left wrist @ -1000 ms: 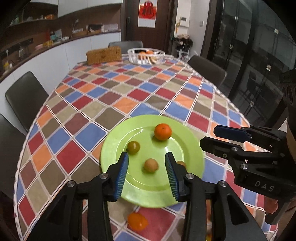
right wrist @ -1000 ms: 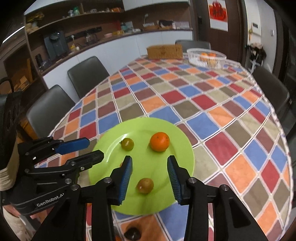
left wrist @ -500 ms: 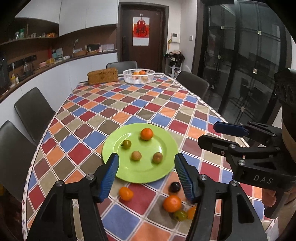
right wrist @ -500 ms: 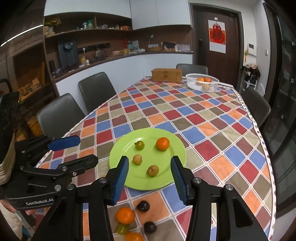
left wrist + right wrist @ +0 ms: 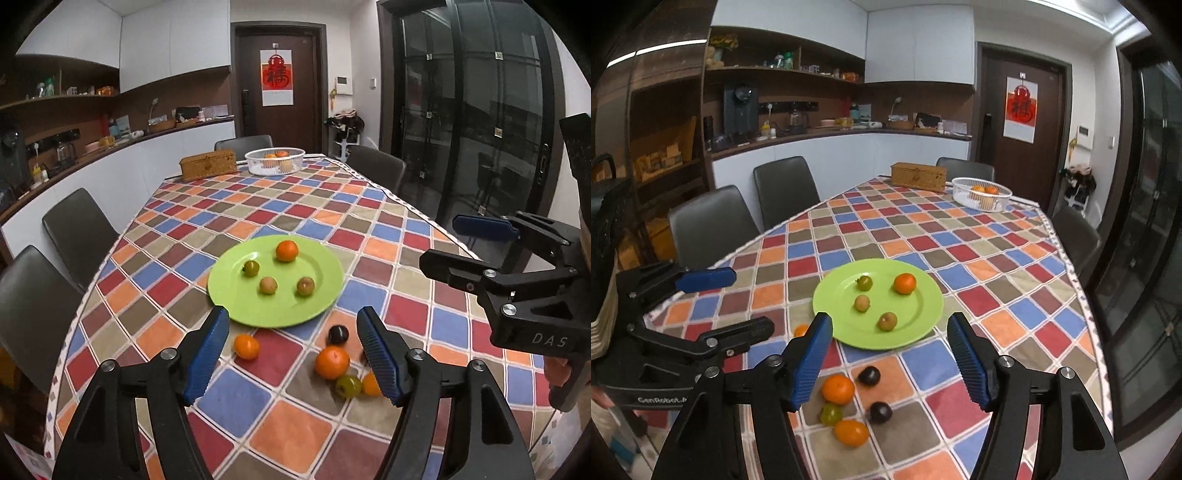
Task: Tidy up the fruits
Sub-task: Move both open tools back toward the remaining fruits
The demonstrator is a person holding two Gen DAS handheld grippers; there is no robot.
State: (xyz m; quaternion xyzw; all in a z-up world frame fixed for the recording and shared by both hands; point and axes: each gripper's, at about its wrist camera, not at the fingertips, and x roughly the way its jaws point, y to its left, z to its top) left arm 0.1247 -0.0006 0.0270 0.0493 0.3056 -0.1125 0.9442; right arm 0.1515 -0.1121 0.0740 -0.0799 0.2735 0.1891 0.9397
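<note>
A green plate [image 5: 321, 291] [image 5: 923, 314] lies on the checkered table and holds an orange [image 5: 287, 250] [image 5: 905, 283], a green fruit [image 5: 250, 268] [image 5: 864, 283] and two brownish fruits [image 5: 268, 285] [image 5: 305, 286]. Several loose fruits lie on the cloth in front of it: oranges [image 5: 246, 346] [image 5: 332, 362] [image 5: 838, 388], dark plums [image 5: 338, 334] [image 5: 868, 375] and a green fruit [image 5: 830, 413]. My left gripper [image 5: 291, 354] is open and empty above the loose fruit. My right gripper [image 5: 890, 358] is open and empty, to the right of the left one.
A white basket [image 5: 274, 161] [image 5: 981, 194] with oranges and a wicker box [image 5: 208, 168] stand at the table's far end. Dark chairs [image 5: 79, 230] [image 5: 709, 225] line both sides. Glass doors [image 5: 480, 129] are to the right.
Both grippers have pulled back and up from the plate. Their jaws have opened wider. The loose fruits in front of the plate have come into view.
</note>
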